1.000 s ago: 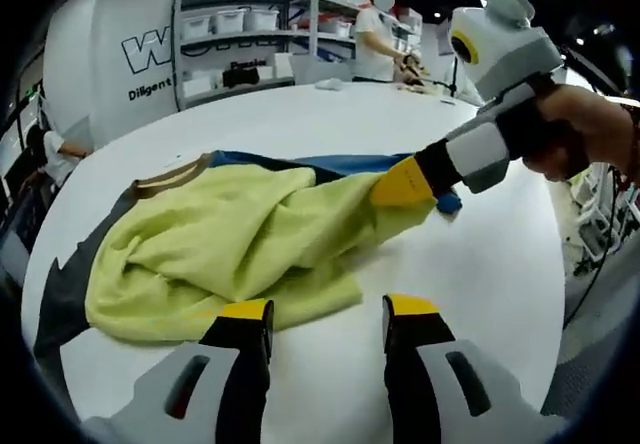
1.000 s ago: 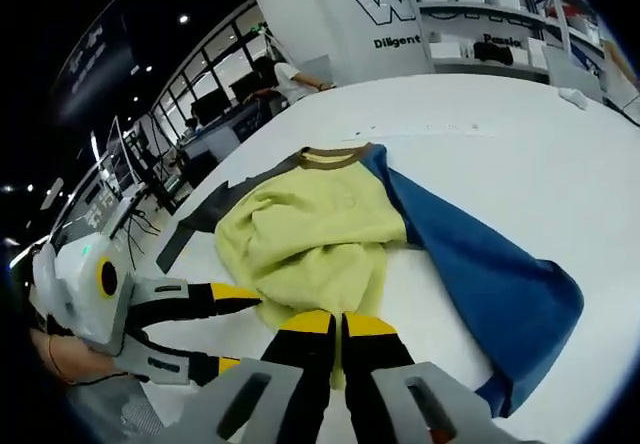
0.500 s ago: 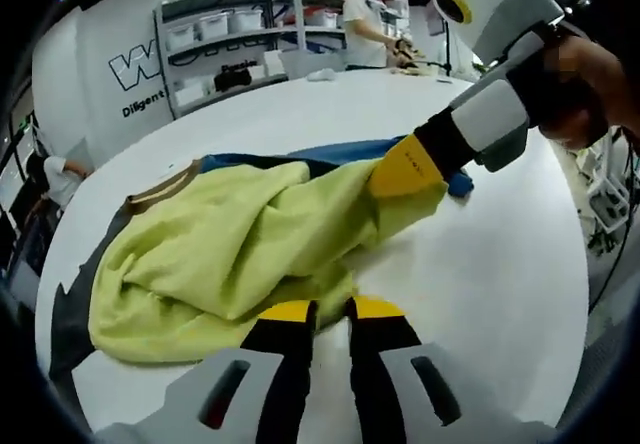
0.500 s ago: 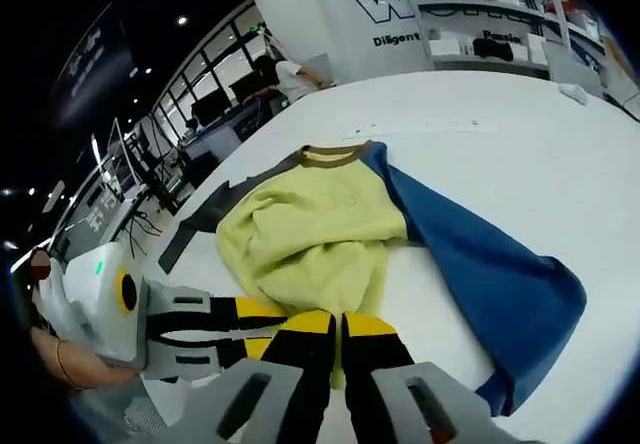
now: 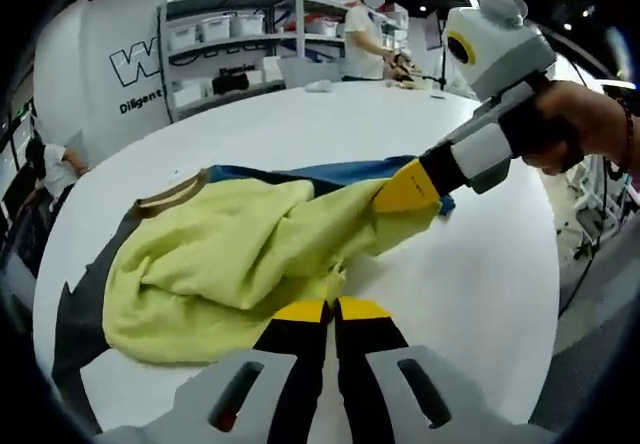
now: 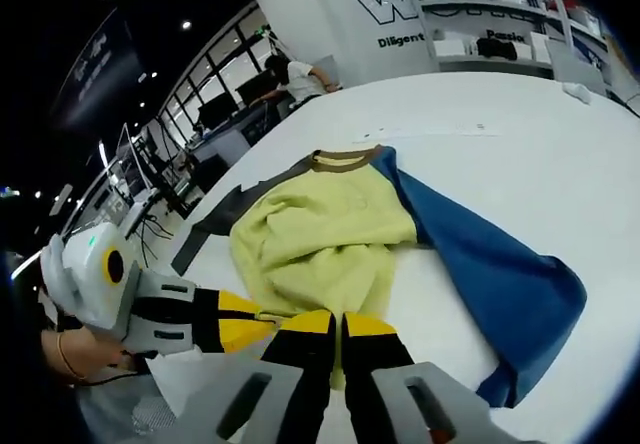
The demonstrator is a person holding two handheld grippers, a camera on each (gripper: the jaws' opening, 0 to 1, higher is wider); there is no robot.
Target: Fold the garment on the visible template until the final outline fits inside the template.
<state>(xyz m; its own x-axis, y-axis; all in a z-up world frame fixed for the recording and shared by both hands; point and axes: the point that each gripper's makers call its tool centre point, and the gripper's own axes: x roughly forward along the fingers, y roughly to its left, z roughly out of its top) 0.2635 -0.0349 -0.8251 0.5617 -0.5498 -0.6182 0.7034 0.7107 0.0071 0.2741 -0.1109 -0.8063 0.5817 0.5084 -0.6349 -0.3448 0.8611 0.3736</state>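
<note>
Both grippers' yellow-tipped jaws are closed on the garment's [image 5: 230,264] near yellow hem: left gripper [image 5: 330,309] and right gripper [image 6: 340,322]. It lies bunched on the white table [image 6: 520,154], long axis running away, brown collar [image 6: 345,156] farthest, blue panel [image 6: 480,269] spread alongside.

The garment [image 5: 240,254] is pale yellow-green over most of its body, with a brown collar [image 5: 170,192] at 10 o'clock and a royal blue panel [image 6: 480,264] toward 3 o'clock in the right gripper view. A dark grey template [image 6: 215,219] edges it. The table [image 5: 480,284] is plain white. Both claws, left [image 5: 332,311] and right [image 6: 338,324], have yellow tips on black fingers and grey bodies.
</note>
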